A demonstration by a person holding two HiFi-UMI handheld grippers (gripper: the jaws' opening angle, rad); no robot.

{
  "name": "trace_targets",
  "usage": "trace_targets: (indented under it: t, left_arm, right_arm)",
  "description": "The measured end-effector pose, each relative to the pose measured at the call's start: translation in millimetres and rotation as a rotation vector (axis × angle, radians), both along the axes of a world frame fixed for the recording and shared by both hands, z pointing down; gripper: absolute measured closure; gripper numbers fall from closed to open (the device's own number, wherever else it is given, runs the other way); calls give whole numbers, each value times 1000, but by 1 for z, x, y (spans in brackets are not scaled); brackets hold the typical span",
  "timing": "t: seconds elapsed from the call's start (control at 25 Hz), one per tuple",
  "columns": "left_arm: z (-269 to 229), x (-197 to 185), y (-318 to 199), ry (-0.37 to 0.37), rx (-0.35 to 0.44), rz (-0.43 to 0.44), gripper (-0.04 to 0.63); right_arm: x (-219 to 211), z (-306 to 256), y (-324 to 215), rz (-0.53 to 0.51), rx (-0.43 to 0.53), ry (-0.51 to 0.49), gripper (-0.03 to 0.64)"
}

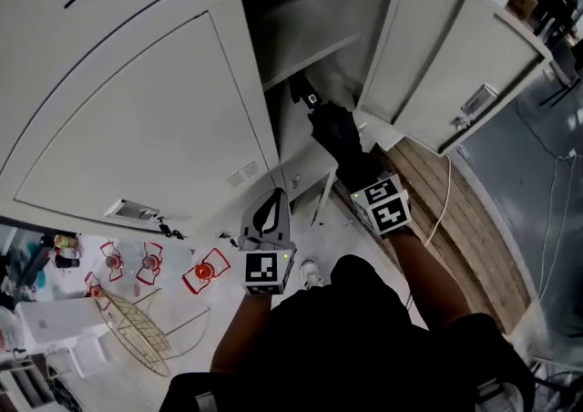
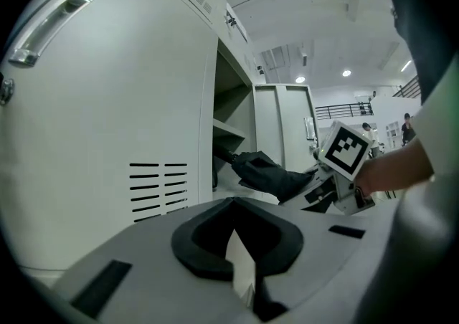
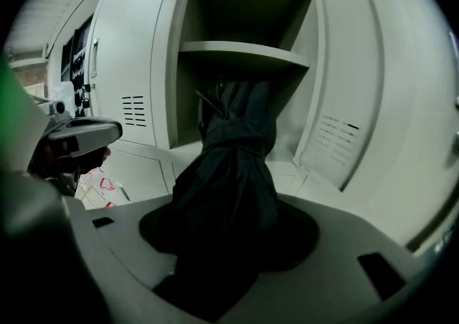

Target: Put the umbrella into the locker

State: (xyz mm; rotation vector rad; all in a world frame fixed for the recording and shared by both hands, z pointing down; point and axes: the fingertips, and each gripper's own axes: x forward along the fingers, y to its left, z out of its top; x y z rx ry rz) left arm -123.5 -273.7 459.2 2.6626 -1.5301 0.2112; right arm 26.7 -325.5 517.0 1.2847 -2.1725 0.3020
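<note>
The person wears a black top (image 1: 364,337); the left tool (image 1: 270,208) and the right tool (image 1: 363,175) have smooth pale grey shells, each with a black hollow round the jaws and small black rectangular slots; the left cube (image 1: 265,271) and the right cube (image 1: 387,205) are white with black square markers.

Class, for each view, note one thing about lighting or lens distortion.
Head view: straight locker edges bow, its inside shadowed. Left gripper view: bright ceiling lamps, black corners round a circular image. Right gripper view: dim and greenish, the umbrella a near-black mass with little detail.
</note>
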Motion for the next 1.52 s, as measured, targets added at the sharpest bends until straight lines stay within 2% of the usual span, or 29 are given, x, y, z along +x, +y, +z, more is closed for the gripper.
trace_targets:
  t: [0.24,0.48,0.6,1.2,1.52]
  left_arm:
    - [-13,0,-15,34,26,-29,600]
    - [-17,3,-26,39,34,-50,600]
    - [-19,1,-27,18,40,-76,600]
    - [-15,13,-30,32,7,-115,600]
    - [-13,9,-29,19,18,-161,600]
  right_arm:
    - [-16,-9,-54,-44,-35,30,383]
    - [-31,-20,-103,-80,-47,18,382]
    - [-44,-29,-123,-103,-37,10,382]
    - [-69,-10,-170,-153,-162,66,376]
    - [-76,4,-192,-146,-209,42,344]
